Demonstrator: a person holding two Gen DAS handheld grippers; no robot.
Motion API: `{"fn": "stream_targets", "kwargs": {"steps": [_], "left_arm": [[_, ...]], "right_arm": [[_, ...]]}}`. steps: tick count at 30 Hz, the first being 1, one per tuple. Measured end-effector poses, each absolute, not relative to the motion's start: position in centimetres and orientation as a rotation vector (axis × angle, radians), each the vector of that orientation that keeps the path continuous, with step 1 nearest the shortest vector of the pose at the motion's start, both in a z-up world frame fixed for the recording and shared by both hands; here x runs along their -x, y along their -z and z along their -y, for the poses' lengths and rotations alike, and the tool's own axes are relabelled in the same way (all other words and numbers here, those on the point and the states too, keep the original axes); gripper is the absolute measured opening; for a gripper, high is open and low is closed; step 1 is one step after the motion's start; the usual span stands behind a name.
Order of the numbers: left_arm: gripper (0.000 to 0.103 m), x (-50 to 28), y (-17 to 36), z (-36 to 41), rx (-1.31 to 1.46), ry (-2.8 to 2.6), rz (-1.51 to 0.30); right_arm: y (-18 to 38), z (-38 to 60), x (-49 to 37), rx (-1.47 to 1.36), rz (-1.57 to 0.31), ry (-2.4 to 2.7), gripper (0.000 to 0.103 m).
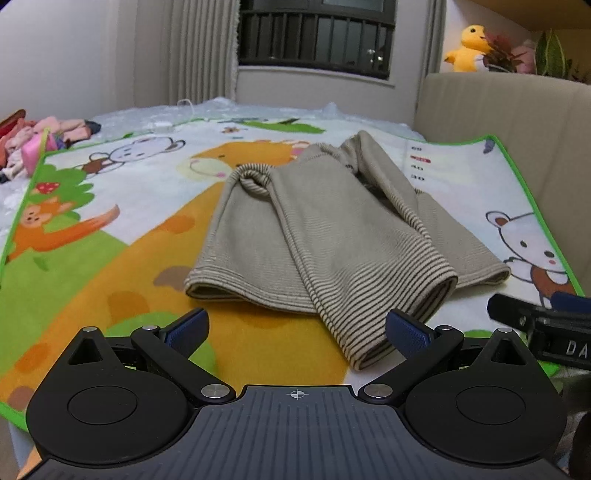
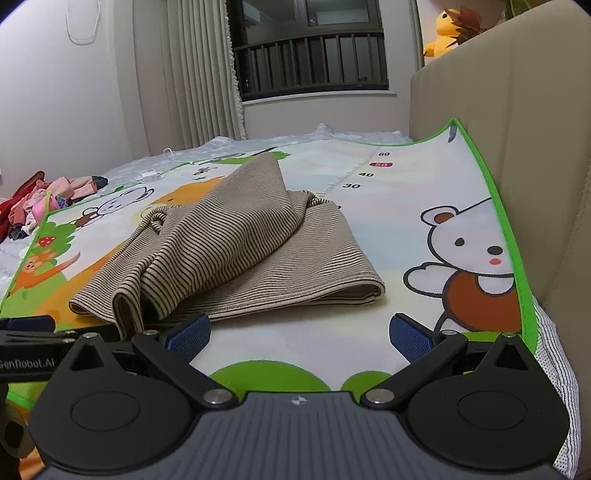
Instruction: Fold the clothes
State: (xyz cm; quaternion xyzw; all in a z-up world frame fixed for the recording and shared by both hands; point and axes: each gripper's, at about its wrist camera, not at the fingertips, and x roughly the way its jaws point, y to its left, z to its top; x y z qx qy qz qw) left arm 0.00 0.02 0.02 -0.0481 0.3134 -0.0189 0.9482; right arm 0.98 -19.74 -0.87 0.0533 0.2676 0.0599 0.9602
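striped top [image 1: 317, 236] on mat [image 1: 110, 240], clothes pile [image 1: 33, 147] far left, headboard [image 1: 517, 122] right

Centre of the frame: beige garment with thin dark stripes [image 2: 236, 251], loosely folded, lying on a cartoon-printed play mat with green border [image 2: 436, 206] spread over the bed. Lower edge: right gripper [image 2: 300, 332], black with blue-padded fingers [image 2: 188, 334] set wide apart, holding nothing, just short of the garment's near hem. Lower left: part of the other black gripper [image 2: 29, 339], lettered "GenRobot.AI", beside the garment's near left corner. Far left: pile of pink and red clothes [image 2: 44, 199]. Right side: beige padded headboard [image 2: 517, 110]. Upper right: yellow plush toy [image 2: 441, 33]. Top centre: dark barred window [image 2: 310, 55], pleated curtain to its left.
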Motion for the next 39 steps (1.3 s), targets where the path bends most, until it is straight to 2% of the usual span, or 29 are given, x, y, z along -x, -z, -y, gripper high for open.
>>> {"fn": "stream_targets", "kwargs": {"steps": [39], "left_arm": [[0.103, -0.21, -0.28, 0.21, 0.063, 0.052, -0.643]], "right_arm": [[0.58, 19.48, -1.45, -0.059, -0.545, -0.111, 0.103]]}}
